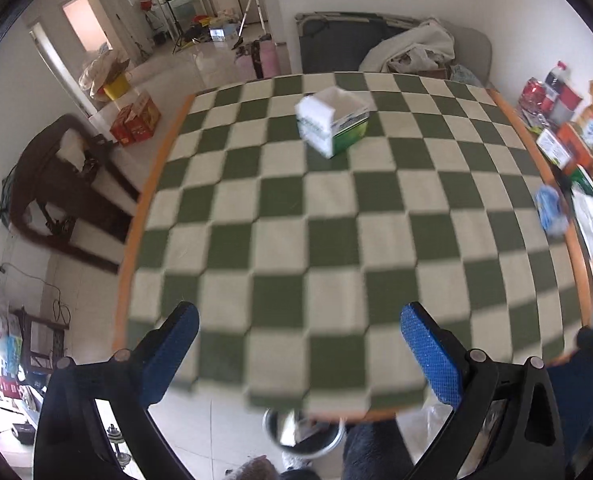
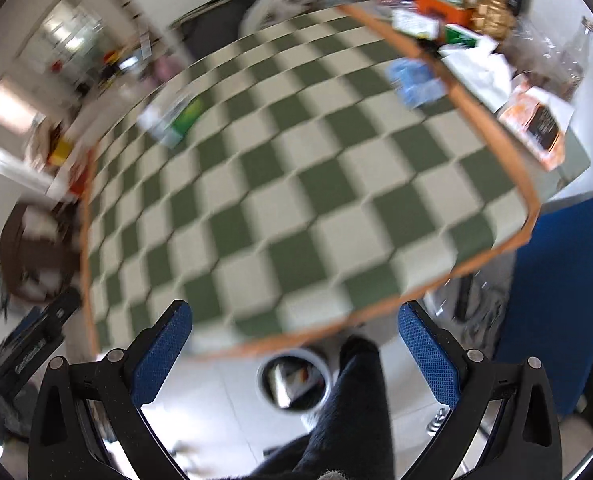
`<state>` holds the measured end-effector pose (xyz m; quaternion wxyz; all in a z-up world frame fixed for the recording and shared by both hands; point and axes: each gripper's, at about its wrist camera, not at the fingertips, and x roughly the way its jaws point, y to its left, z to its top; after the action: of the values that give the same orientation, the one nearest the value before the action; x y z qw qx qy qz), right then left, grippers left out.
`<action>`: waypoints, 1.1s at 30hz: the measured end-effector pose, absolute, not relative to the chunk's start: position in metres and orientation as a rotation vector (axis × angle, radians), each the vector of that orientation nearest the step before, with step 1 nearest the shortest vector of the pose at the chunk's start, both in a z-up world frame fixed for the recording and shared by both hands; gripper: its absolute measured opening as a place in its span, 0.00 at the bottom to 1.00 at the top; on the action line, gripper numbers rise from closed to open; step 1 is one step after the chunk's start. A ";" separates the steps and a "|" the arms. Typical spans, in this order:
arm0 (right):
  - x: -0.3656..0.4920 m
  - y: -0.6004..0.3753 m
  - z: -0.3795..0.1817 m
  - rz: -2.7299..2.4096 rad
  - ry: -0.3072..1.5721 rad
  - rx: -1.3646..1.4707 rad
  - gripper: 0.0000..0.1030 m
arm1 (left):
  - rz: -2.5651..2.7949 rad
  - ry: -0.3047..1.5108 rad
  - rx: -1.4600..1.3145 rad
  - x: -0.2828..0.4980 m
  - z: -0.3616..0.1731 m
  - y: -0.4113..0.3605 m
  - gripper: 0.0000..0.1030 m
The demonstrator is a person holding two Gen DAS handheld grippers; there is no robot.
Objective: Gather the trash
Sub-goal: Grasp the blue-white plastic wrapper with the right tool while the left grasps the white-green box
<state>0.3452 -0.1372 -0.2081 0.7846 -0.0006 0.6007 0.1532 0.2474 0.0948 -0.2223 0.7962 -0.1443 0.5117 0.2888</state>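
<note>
Both the left gripper [image 1: 298, 356] and right gripper [image 2: 294, 350] are hovering spread and empty. The carton [image 1: 331, 122] is standing far ahead; blue wrapper [image 2: 414, 76] ahead-right. Bin [image 2: 294, 378] below. Likely reaching next; needs a closing approach.

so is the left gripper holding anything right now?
No, the left gripper is open with nothing between its blue pads, and the green-and-white box sits far off on the checkered table.

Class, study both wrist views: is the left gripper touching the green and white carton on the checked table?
Apart. In the left wrist view the left gripper is open and empty, with several checked squares of table between its fingertips and the carton.
</note>
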 end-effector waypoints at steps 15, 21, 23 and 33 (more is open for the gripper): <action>0.686 -0.179 -0.353 -0.018 1.412 -0.047 0.99 | 0.675 1.313 -0.314 0.451 -0.302 0.139 1.00; 0.702 -0.147 -0.371 -0.031 1.384 -0.060 0.42 | 0.771 1.258 -0.519 0.429 -0.290 0.195 1.00; 0.697 -0.124 -0.370 0.047 1.400 -0.016 0.27 | 0.808 1.206 -0.613 0.417 -0.283 0.221 1.00; 0.652 0.015 -0.351 0.408 1.412 -0.086 0.23 | 0.763 1.113 -0.963 0.419 -0.312 0.308 0.75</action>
<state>0.6523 0.0146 -0.3510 0.7411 -0.0394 0.6440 0.1859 0.4189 0.3076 -0.3123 0.6758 -0.4283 0.4948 0.3391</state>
